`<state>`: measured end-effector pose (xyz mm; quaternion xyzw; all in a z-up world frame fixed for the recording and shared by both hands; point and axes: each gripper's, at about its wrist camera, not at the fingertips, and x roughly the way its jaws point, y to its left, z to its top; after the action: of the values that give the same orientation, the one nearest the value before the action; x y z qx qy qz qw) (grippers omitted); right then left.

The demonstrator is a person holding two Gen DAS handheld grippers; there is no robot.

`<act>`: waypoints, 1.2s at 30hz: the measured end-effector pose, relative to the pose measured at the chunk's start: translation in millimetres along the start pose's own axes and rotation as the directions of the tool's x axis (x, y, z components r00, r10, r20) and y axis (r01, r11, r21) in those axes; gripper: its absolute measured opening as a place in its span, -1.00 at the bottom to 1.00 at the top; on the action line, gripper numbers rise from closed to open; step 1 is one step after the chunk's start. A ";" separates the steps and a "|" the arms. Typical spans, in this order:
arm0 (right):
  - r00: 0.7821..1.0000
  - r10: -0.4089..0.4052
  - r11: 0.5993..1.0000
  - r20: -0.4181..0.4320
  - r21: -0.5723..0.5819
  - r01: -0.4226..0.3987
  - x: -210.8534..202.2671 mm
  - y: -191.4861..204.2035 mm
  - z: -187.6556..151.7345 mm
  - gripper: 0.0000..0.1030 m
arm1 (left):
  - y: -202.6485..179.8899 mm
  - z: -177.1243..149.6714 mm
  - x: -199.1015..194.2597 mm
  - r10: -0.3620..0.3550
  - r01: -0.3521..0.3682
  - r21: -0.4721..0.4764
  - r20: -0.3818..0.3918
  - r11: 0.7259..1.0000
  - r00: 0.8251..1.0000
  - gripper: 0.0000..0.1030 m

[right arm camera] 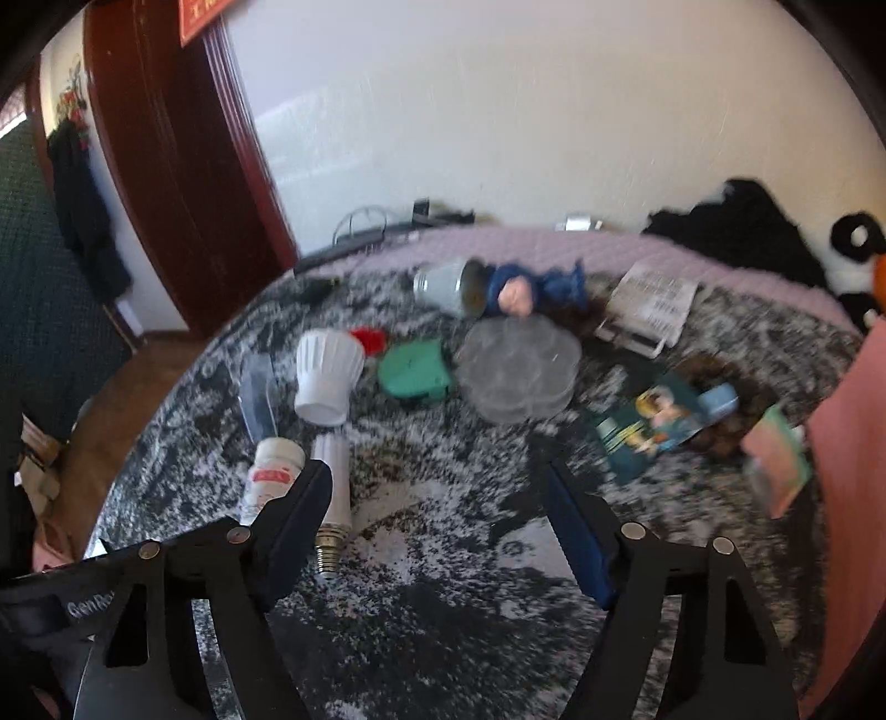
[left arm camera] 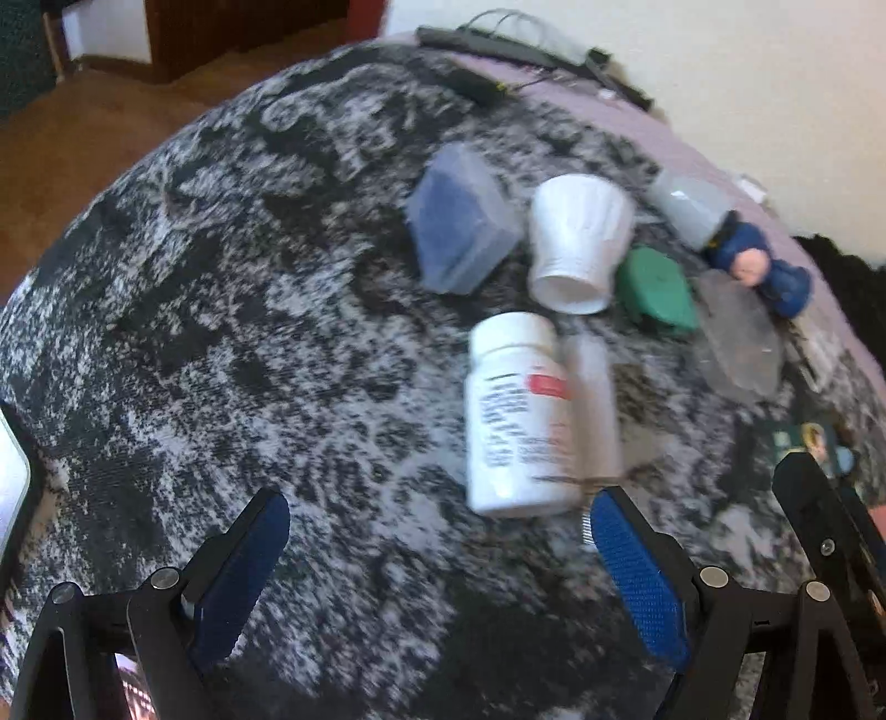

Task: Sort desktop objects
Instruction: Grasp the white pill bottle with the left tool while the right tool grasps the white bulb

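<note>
A white pill bottle (left arm camera: 512, 415) lies on the black-and-white mottled cloth (left arm camera: 249, 310), just ahead of my open, empty left gripper (left arm camera: 440, 518); a white tube bulb (left arm camera: 595, 410) lies against its right side. Beyond are a clear box (left arm camera: 462, 221), a white bulb housing (left arm camera: 576, 243), a green case (left arm camera: 656, 291), a grey bulb (left arm camera: 689, 207) and a blue figurine (left arm camera: 758, 266). My right gripper (right arm camera: 437, 490) is open and empty over bare cloth; the pill bottle (right arm camera: 271, 476) and tube bulb (right arm camera: 332, 498) lie by its left finger (right arm camera: 299, 515).
A clear flower-shaped tray (right arm camera: 518, 368), a picture card (right arm camera: 659, 423), a printed packet (right arm camera: 648, 307), a pastel booklet (right arm camera: 775, 459) and a red cap (right arm camera: 370, 338) lie on the cloth. Black cables and a bar (left arm camera: 498, 47) sit at the far edge. The right gripper's finger (left arm camera: 819, 526) shows at right.
</note>
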<state>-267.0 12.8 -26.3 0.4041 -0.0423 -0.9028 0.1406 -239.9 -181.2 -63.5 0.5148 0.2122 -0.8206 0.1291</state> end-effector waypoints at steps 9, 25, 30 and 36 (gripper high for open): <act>0.991 0.100 0.995 -0.084 -0.003 -0.100 37.7 10.8 2.7 0.27 | 12.1 8.6 11.4 0.194 -0.195 0.018 0.043 0.981 0.980 0.79; 0.989 0.118 0.989 -0.085 0.097 -0.110 49.8 -13.0 11.3 0.25 | -0.8 20.5 47.5 0.054 -0.054 0.008 -0.040 0.999 0.998 0.82; 0.986 0.136 0.989 -0.095 0.071 -0.130 54.9 -0.7 10.3 0.24 | 20.7 25.0 31.1 0.195 -0.195 -0.008 0.016 0.981 0.981 0.80; 0.980 0.142 0.990 -0.137 0.027 -0.140 71.5 21.4 1.9 0.08 | 30.8 45.6 33.2 0.084 -0.086 0.034 0.056 0.996 0.995 0.80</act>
<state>-309.0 -28.3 -72.3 0.4631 -0.0689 -0.8600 0.2032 -277.2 -230.0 -82.7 0.5030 0.1718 -0.8318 0.1602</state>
